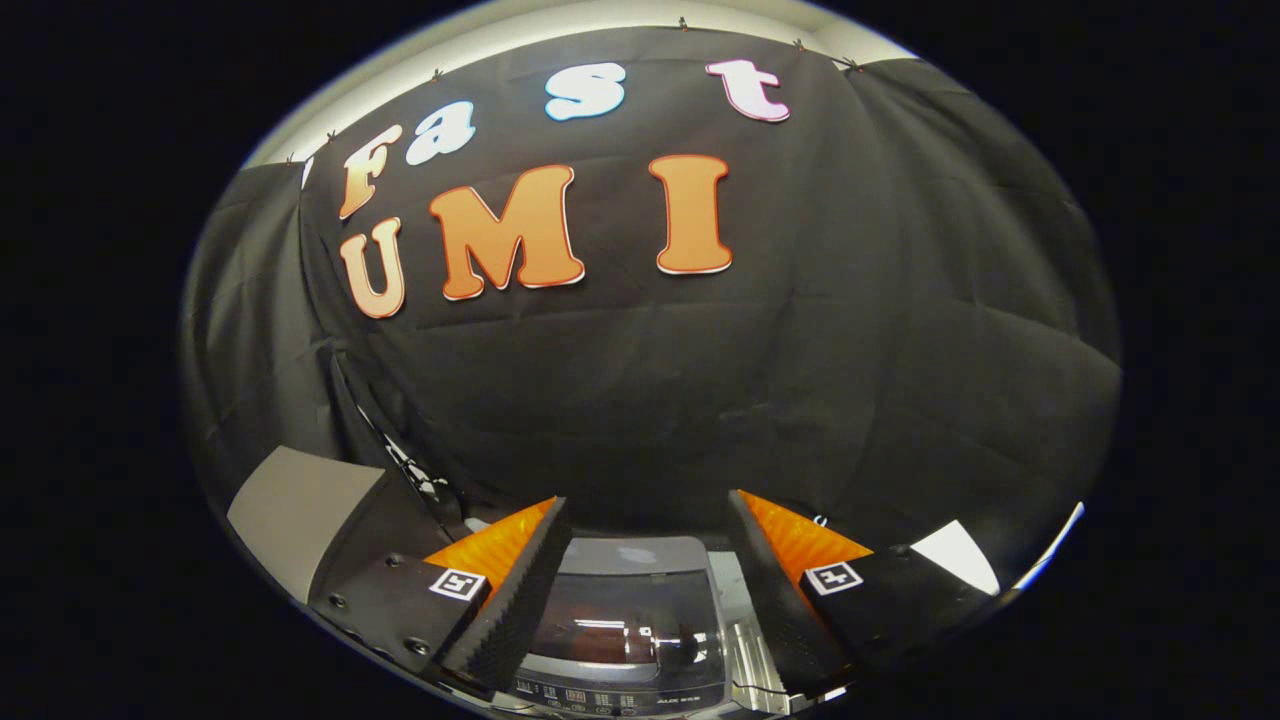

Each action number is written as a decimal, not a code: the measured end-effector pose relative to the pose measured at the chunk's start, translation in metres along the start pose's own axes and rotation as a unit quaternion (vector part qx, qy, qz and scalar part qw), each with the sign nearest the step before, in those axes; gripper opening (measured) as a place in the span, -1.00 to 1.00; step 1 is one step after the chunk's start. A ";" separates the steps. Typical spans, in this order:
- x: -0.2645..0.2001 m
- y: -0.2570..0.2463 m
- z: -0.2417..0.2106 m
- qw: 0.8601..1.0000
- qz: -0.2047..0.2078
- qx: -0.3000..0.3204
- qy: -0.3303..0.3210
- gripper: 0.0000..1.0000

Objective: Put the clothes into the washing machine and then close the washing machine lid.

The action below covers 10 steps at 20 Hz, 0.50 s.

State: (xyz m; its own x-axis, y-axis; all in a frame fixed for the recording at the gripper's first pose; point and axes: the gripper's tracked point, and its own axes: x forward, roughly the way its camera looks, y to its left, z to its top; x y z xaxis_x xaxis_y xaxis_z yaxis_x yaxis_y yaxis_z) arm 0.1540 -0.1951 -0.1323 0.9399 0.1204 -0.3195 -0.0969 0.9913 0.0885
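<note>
The gripper (645, 560) is released and empty, and the washer (625, 630) at 6 o'clock between its fingers seems already closed.

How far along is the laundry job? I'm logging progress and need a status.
Possibly near the end: the washing machine sits below, between the fingers, its dark lid apparently lying flat. The gripper is open and holds nothing. Whether clothes are inside cannot be told through the lid, so the loading step is unconfirmed.
</note>
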 end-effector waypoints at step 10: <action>-0.062 -0.031 0.136 0.996 -0.018 0.005 -0.090 1.00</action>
State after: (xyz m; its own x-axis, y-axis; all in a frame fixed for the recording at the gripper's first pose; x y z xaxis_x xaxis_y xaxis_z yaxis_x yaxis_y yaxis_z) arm 0.1430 -0.2409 0.0135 0.9864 0.0726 -0.1477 -0.0597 0.9942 0.0900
